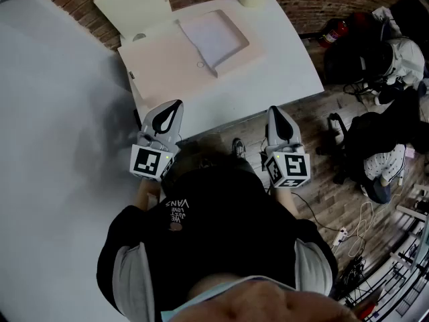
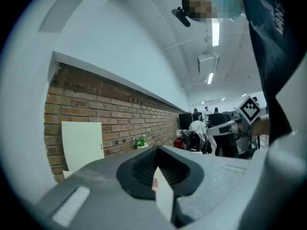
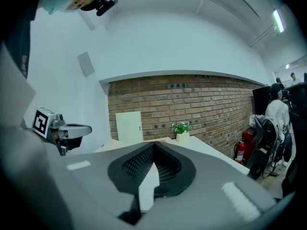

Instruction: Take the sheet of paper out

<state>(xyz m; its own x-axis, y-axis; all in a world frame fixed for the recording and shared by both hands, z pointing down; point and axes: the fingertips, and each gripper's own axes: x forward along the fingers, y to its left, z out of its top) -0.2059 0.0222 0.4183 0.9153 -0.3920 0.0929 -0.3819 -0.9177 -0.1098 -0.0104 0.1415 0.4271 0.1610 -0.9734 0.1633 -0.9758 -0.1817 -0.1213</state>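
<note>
Left gripper [image 1: 174, 107] and right gripper [image 1: 275, 113]: both closed on nothing, at the near edge of the white surface [image 1: 295, 72], well apart from the work. Sheet of paper [image 1: 213, 35] sits mid-surface on a pale folder [image 1: 161, 66]; can't tell how far it's tucked in. Likely light, floppy, slick and easily creased, so pinch a free corner and pull flat. It looks white, flat and roughly square.

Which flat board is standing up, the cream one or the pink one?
The cream board, upright against the brick wall. The pink board lies flat on the table.
</note>
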